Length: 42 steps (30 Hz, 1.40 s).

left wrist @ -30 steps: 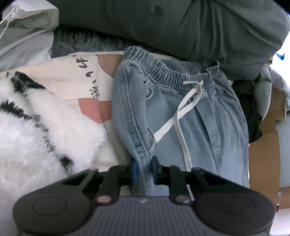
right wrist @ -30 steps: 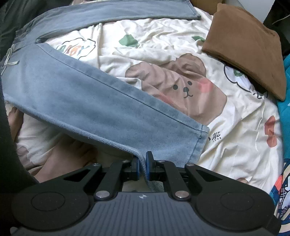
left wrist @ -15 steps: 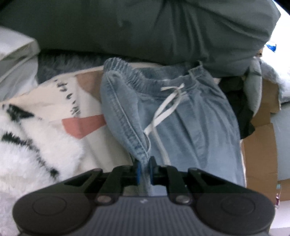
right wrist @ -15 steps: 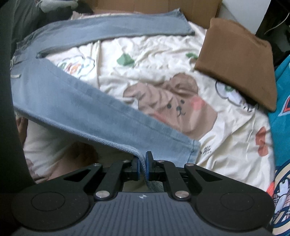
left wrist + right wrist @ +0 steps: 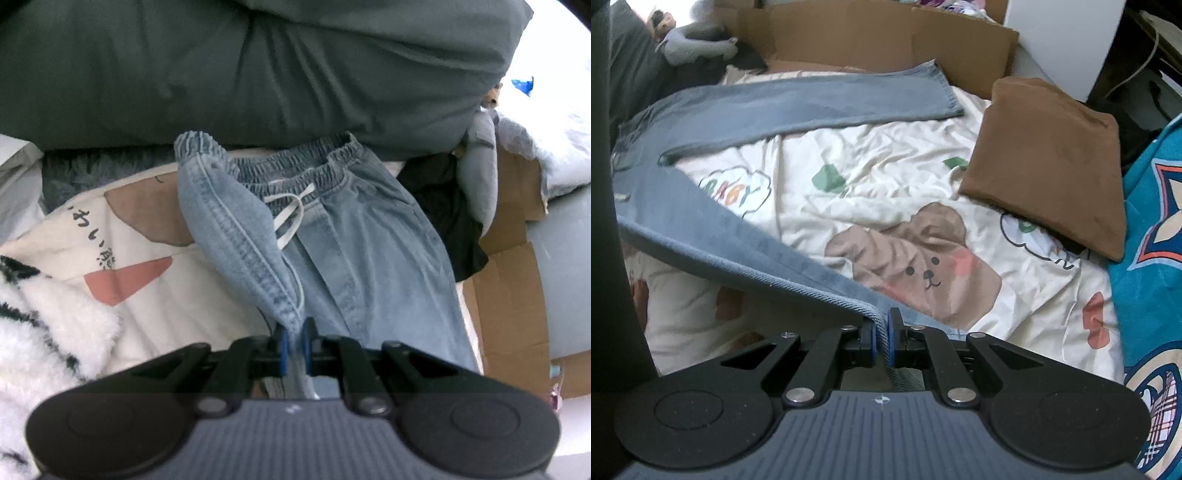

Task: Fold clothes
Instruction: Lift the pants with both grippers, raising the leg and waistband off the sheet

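The left hand-held gripper (image 5: 294,341) has just been closing and now pinches a side fold of the jeans (image 5: 362,254), which rises taut from its pads (image 5: 283,347) to the elastic waistband ahead. A white drawstring (image 5: 291,214) lies just beyond the fold, with a dark green quilt (image 5: 258,70) further ahead. To the left lie a printed sheet (image 5: 147,236) and fluffy white blanket (image 5: 51,328); cardboard (image 5: 506,295) sits right.

My left view is soft and slightly blurred, with blown-out white glare at its upper right corner. My right view looks sharper under even daylight. Both bend strongly at the edges.
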### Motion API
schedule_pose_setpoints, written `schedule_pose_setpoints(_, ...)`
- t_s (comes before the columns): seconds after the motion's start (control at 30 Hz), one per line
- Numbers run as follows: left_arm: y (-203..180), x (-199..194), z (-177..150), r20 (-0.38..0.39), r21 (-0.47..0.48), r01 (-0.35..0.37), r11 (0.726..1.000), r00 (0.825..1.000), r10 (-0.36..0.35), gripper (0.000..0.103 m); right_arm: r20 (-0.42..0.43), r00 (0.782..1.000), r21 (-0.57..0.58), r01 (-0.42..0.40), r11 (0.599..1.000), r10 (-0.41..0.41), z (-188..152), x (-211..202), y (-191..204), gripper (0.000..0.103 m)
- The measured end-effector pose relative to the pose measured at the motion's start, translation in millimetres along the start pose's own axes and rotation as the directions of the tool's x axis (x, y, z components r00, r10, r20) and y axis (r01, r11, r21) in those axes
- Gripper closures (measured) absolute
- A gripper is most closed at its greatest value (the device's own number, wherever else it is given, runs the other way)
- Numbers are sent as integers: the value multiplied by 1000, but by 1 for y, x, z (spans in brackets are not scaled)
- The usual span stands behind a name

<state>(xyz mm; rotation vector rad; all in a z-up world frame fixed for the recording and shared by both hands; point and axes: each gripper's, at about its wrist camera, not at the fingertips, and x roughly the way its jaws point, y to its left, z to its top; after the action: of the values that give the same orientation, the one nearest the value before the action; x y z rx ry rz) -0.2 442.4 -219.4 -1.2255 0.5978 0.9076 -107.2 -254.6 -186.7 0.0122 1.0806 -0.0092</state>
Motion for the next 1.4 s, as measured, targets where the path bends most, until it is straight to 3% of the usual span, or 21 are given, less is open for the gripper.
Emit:
schedule_pose_setpoints(0.17, -19, -8, 7, 8, 11, 23, 1000, 1000, -23, 95, 23, 1000, 38, 11, 999, -12, 15, -8, -5, 100)
schedule_pose_setpoints(0.5, -62, -22, 19, 26, 38, 1, 999, 1000, -2, 96, 106, 994, 61, -7, 998, 1, 39, -26, -16, 100)
schedule_pose_setpoints(0.8, -97, -25, 33, 12, 55, 37, 998, 999, -37, 96, 120, 993, 56, 0, 998, -7, 60, -40, -22, 100)
schedule_pose_setpoints(1.13, -110, -19, 46, 24, 45, 65, 997, 998, -66, 96, 150, 988, -1, 29, 1000, -29, 108, -45, -22, 101)
schedule_pose_setpoints(1.4, -128, -6, 50, 34, 43, 70, 997, 997, -72, 96, 151, 988, -14, 45, 999, -42, 156, -19, -32, 101)
